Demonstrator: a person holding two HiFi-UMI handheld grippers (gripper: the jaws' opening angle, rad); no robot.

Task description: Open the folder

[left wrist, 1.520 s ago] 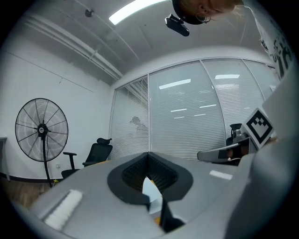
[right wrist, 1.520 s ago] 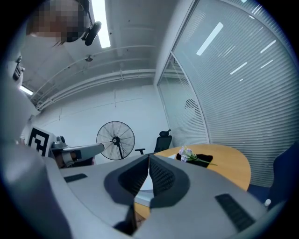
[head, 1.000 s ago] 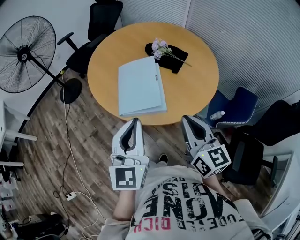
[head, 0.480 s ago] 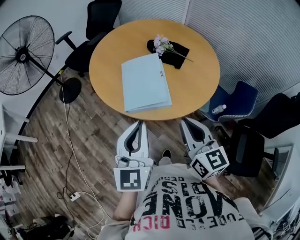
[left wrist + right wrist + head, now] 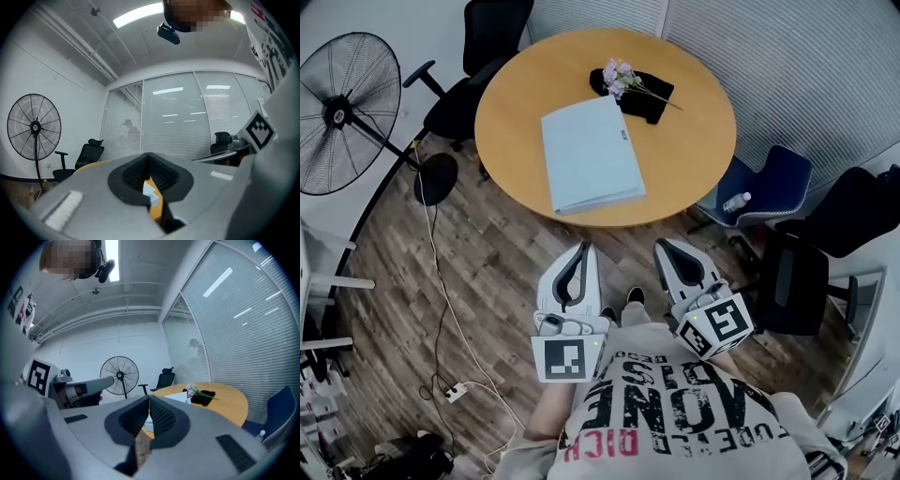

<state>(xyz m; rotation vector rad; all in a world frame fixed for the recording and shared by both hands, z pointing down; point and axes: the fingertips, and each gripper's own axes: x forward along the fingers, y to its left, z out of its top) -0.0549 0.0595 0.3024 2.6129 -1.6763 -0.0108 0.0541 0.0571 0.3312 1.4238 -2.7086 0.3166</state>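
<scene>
Fingers pressed together on both my grippers, with nothing pinched between them, just as they were a second ago.

Far left, the fan [image 5: 342, 112] stands on the floor [image 5: 487, 272], well apart from me. My left gripper [image 5: 583, 247] points level at the table [image 5: 694, 187]. A second ago its tip lay over the near rim; now a strip of floor shows between the tip and the rim. In the left gripper view the jaws of that gripper [image 5: 149, 154] meet at their tips, and through the slit under them I see a sliver of the folder [image 5: 149, 192].

The folder [image 5: 591, 155] lies shut and flat on the table, towards the near side and well apart from both grippers. It keeps its place on the tabletop but sits higher in the head view than before. Just beyond its far right corner, the flowers [image 5: 619, 77] rest on a black cloth [image 5: 645, 98], unmoved.

My right gripper [image 5: 659, 244] is level with the left and also clear of the rim it overlapped earlier. In the right gripper view its jaws [image 5: 149, 397] are closed tip to tip, and the folder [image 5: 176, 397] and flowers [image 5: 191, 390] show beyond them.

Further right, a blue chair [image 5: 783, 178] holds a bottle [image 5: 733, 202].
</scene>
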